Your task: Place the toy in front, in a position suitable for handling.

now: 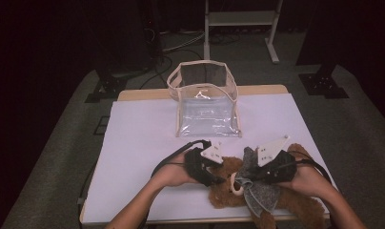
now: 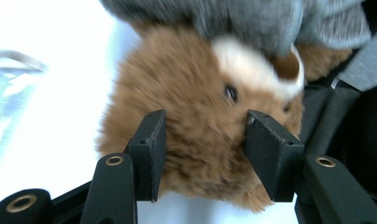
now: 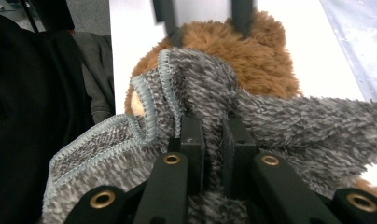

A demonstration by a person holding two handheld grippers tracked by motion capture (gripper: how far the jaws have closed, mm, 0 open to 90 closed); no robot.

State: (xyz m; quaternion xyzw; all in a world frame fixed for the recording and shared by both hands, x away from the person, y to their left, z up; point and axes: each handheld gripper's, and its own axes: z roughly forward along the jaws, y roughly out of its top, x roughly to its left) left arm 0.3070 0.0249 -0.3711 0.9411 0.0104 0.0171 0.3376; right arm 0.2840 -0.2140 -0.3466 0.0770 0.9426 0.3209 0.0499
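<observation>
1. High view: the left gripper (image 1: 218, 177) sits against the head of a fluffy brown teddy bear (image 1: 227, 188) lying on the white-covered table (image 1: 143, 143). The right gripper (image 1: 250, 180) is just beside it, on a grey fuzzy cloth (image 1: 262, 193). A clear plastic bag with beige trim (image 1: 206, 101) stands well beyond both.
2. Left gripper view: jaws half open, bear's head (image 2: 200, 140) between them, pads against the fur on both sides.
3. Right gripper view: jaws clamped tight on a fold of the grey cloth (image 3: 214, 98), bear right behind it.

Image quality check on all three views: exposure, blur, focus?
High view: dim, room black around the lit table, clear bag reflecting faintly. Left gripper view: tabletop blown out white, teddy bear and grey cloth smeared soft. Right gripper view: sharpest, cloth stitching crisp by the right gripper.
</observation>
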